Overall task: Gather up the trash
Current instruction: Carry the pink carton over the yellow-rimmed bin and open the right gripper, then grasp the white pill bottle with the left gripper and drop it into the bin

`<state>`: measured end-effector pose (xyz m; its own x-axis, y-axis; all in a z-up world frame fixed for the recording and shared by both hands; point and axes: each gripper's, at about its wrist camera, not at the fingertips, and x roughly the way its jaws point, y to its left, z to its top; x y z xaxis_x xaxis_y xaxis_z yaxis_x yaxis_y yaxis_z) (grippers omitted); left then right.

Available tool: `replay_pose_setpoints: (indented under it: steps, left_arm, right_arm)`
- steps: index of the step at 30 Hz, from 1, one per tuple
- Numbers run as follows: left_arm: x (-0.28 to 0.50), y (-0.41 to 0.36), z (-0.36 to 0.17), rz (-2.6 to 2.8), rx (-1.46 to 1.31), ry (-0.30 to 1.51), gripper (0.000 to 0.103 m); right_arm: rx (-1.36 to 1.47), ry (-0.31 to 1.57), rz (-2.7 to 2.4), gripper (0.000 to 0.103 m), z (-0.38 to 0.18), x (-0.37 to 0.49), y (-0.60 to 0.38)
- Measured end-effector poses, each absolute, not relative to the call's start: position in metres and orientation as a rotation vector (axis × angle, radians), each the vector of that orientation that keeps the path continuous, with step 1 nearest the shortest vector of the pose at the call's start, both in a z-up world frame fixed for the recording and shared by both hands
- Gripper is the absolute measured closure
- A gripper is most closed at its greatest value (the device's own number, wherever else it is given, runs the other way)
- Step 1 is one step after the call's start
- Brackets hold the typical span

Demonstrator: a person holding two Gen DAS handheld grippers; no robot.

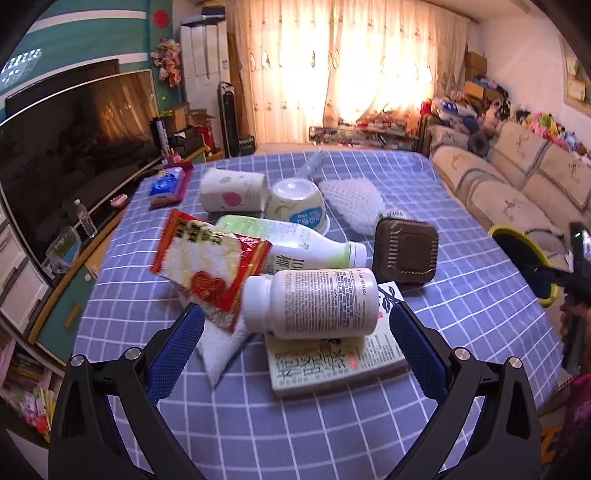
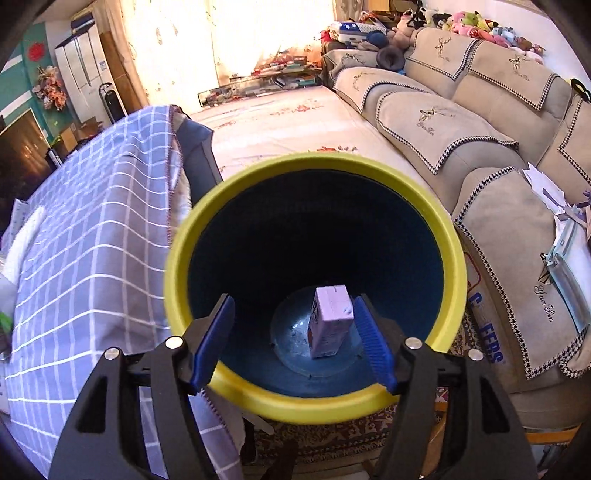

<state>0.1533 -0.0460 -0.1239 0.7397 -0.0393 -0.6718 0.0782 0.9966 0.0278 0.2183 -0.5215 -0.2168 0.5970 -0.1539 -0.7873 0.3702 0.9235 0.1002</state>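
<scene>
Right tongs [image 2: 295,334] parted, empty, above yellow-rimmed bin [image 2: 177,266], carton [image 2: 330,319] seemingly inside, left tongs [image 1: 295,347] wide open, empty.

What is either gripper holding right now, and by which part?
Nothing. Left gripper is open around the white bottle, not gripping. Right gripper is open above the bin; carton lies inside.

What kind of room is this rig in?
Most likely a home living room: a sofa lined with plush toys, a big TV, and curtains over a bright window.
</scene>
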Motion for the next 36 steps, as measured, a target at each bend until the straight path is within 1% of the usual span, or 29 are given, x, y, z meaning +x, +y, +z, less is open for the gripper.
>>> replay_pose_setpoints:
  steps: [8,16,17,18,19,26,31,36]
  left_arm:
    - [0.181,-0.049,-0.137,-0.063,0.061,0.765,0.004]
    - [0.196,-0.050,-0.147,-0.085,0.049,0.786,0.004]
    - [0.197,-0.049,-0.147,-0.087,0.043,0.779,0.006]
    - [0.194,-0.048,-0.146,-0.090,0.037,0.775,0.015]
    - [0.194,-0.048,-0.146,-0.095,0.032,0.775,0.018]
    - [0.182,-0.058,-0.126,-0.131,0.042,0.743,0.018]
    - [0.174,-0.098,-0.099,-0.230,0.080,0.705,0.018]
    - [0.190,-0.177,-0.085,-0.405,0.149,0.707,0.018]
  right_arm:
    - [0.252,0.844,-0.292,0.035,-0.201,0.209,-0.514]
    - [0.251,0.853,-0.258,0.035,-0.204,0.210,-0.503]
    - [0.252,0.854,-0.253,0.035,-0.205,0.210,-0.501]
    - [0.252,0.854,-0.249,0.035,-0.205,0.210,-0.500]
    - [0.252,0.853,-0.246,0.035,-0.204,0.209,-0.499]
    - [0.264,0.806,-0.239,0.035,-0.190,0.193,-0.503]
    - [0.272,0.737,-0.291,0.035,-0.172,0.167,-0.516]
    - [0.297,0.687,-0.340,0.034,-0.158,0.136,-0.538]
